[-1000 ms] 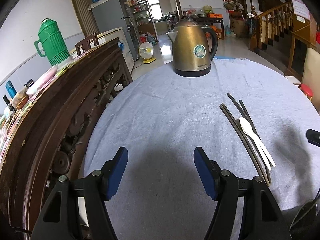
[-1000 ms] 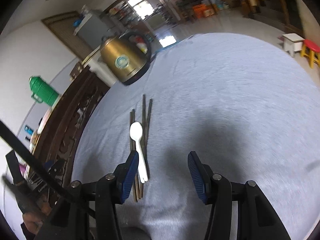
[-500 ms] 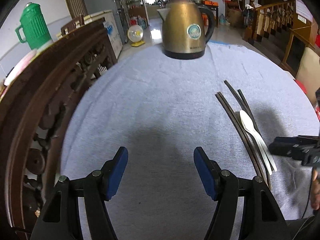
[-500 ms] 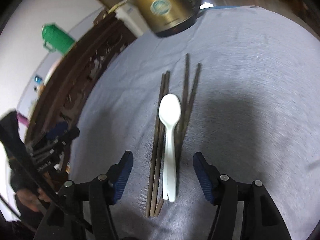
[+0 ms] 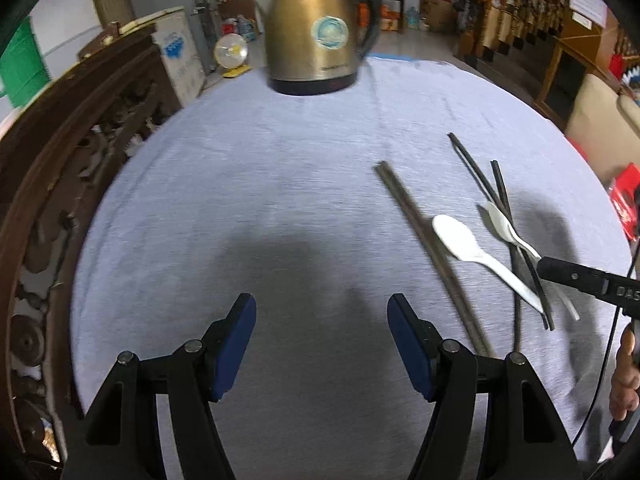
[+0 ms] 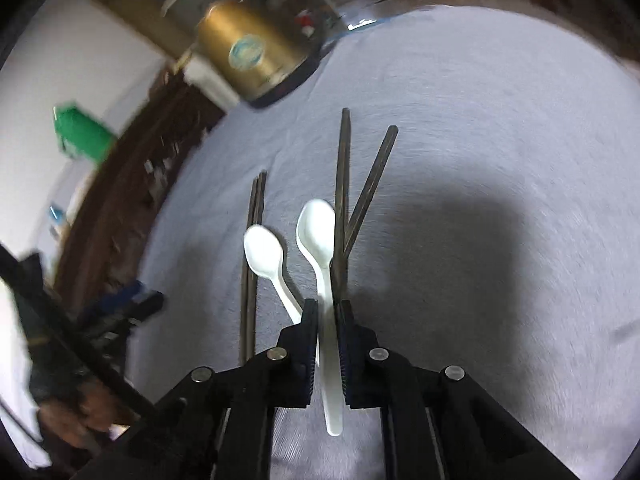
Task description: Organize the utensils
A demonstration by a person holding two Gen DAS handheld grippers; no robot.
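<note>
To sort spoons from chopsticks, the right gripper (image 6: 328, 320), jaws just closed, clamps a white plastic spoon (image 6: 318, 232) near the kettle (image 6: 252, 52); the left gripper (image 5: 322, 344) gapes empty.

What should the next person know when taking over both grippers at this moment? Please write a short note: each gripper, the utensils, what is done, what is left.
Left gripper: open, empty, above bare cloth.
Right gripper: jaws have just been closing and are now shut on the handle of one white spoon. The splayed chopsticks run in beside it; whether they are clamped too, I cannot tell.
On the cloth: second spoon and paired chopsticks, both left of the held spoon; kettle beyond.
Done: one spoon gripped.
Left: probably to group spoons and chopsticks; nothing looks sorted yet.
</note>
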